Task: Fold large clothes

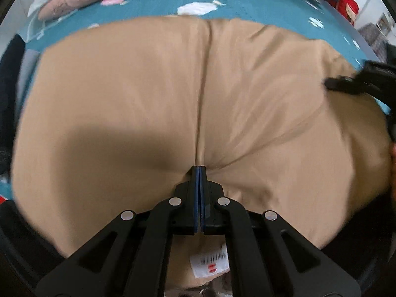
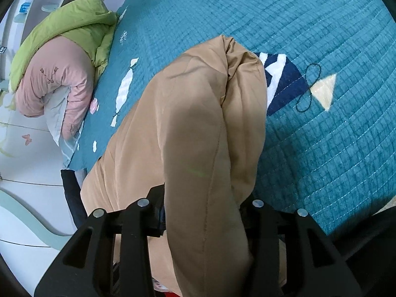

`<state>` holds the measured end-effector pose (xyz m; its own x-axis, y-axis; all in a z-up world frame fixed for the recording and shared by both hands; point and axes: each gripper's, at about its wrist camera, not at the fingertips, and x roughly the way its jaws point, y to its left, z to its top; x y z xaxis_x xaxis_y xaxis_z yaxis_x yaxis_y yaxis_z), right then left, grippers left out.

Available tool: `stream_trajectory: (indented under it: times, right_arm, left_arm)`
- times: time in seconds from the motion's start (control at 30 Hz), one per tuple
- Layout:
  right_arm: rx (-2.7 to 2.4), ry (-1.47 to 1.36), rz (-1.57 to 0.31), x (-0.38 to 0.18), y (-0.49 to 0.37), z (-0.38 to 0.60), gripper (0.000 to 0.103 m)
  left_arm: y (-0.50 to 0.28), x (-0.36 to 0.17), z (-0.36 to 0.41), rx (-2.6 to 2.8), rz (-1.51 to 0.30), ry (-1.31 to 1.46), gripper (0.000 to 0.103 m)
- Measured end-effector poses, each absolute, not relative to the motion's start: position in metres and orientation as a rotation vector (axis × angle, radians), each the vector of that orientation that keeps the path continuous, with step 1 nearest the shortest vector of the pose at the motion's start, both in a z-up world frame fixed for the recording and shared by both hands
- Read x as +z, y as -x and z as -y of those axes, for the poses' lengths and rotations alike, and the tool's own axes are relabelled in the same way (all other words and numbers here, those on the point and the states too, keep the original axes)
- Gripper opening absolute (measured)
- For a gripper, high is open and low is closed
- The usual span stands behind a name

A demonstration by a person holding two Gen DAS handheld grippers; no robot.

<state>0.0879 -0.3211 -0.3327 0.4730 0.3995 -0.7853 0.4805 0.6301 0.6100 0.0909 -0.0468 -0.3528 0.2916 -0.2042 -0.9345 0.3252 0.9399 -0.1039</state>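
Tan padded coat [image 1: 148,99] is lying spread on the teal bed cover [image 1: 153,2], and your left tool [image 1: 199,170] is pinching a fold at its near edge, pads fully together. Your right tool [image 2: 201,212] is standing partly open around a thick coat sleeve [image 2: 198,123]; whether its pads are pressing it, I cannot tell.

Landmark: teal quilted bedspread [image 2: 321,148] with white patches.
Far left corner: pink padded garment [image 2: 54,84], overlapped by green puffy garment [image 2: 69,27].
Off left edge: white floor [image 2: 29,173].
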Motion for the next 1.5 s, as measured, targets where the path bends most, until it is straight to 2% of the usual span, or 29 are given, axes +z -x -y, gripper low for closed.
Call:
stream_trajectory:
  times: [0.13, 0.23, 0.33, 0.43, 0.57, 0.7, 0.8, 0.93, 0.97, 1.03, 1.07, 1.17, 1.3, 1.43, 1.5]
  right_arm:
    - [-0.068, -0.93, -1.126, -0.333, -0.086, 0.32, 0.04]
    - [-0.069, -0.948, -1.127, -0.335, -0.084, 0.323, 0.041]
    - [-0.061, -0.96, -1.124, -0.337, -0.084, 0.324, 0.043]
    - [-0.069, -0.934, -1.129, -0.335, -0.084, 0.323, 0.043]
    - [-0.074, -0.915, -1.132, -0.334, -0.087, 0.32, 0.043]
    - [-0.055, -0.945, -1.134, -0.338, -0.09, 0.321, 0.047]
    - [-0.071, -0.909, -1.143, -0.336, -0.092, 0.318, 0.047]
    - [-0.065, -0.919, -1.146, -0.339, -0.092, 0.32, 0.047]
    - [-0.061, -0.929, -1.147, -0.341, -0.092, 0.322, 0.048]
    - [-0.037, -0.96, -1.141, -0.343, -0.093, 0.324, 0.052]
    - [-0.031, -0.963, -1.142, -0.343, -0.094, 0.323, 0.053]
    - [-0.055, -0.912, -1.159, -0.34, -0.097, 0.319, 0.053]
    - [-0.057, -0.906, -1.158, -0.341, -0.097, 0.318, 0.053]
    - [-0.035, -0.918, -1.153, -0.342, -0.097, 0.318, 0.055]
    - [-0.051, -0.896, -1.161, -0.341, -0.096, 0.317, 0.055]
  left_arm:
    - [-0.099, -0.339, 0.052, -0.33, -1.292, -0.147, 0.001]
    - [-0.118, -0.321, 0.052, -0.381, -1.368, -0.046, 0.001]
    - [-0.144, -0.345, 0.058, -0.35, -1.41, -0.059, 0.002]
    - [-0.147, -0.341, 0.066, -0.353, -1.41, -0.13, 0.001]
    - [-0.168, -0.316, 0.066, -0.353, -1.415, -0.069, 0.001]
    - [-0.2, -0.35, 0.072, -0.302, -1.43, -0.085, 0.001]
    - [-0.203, -0.33, 0.075, -0.282, -1.461, -0.093, 0.001]
    - [-0.219, -0.294, 0.074, -0.291, -1.354, -0.043, 0.001]
    - [-0.228, -0.301, 0.078, -0.243, -1.343, -0.086, 0.0]
    - [-0.243, -0.344, 0.082, -0.246, -1.44, -0.108, 0.0]
    - [-0.245, -0.352, 0.086, -0.255, -1.413, -0.13, 0.0]
    - [-0.244, -0.332, 0.1, -0.248, -1.382, -0.248, 0.0]
    - [-0.26, -0.298, 0.097, -0.297, -1.313, -0.156, 0.001]
    - [-0.271, -0.345, 0.098, -0.252, -1.395, -0.178, 0.0]
    - [-0.257, -0.33, 0.097, -0.262, -1.338, -0.214, 0.0]
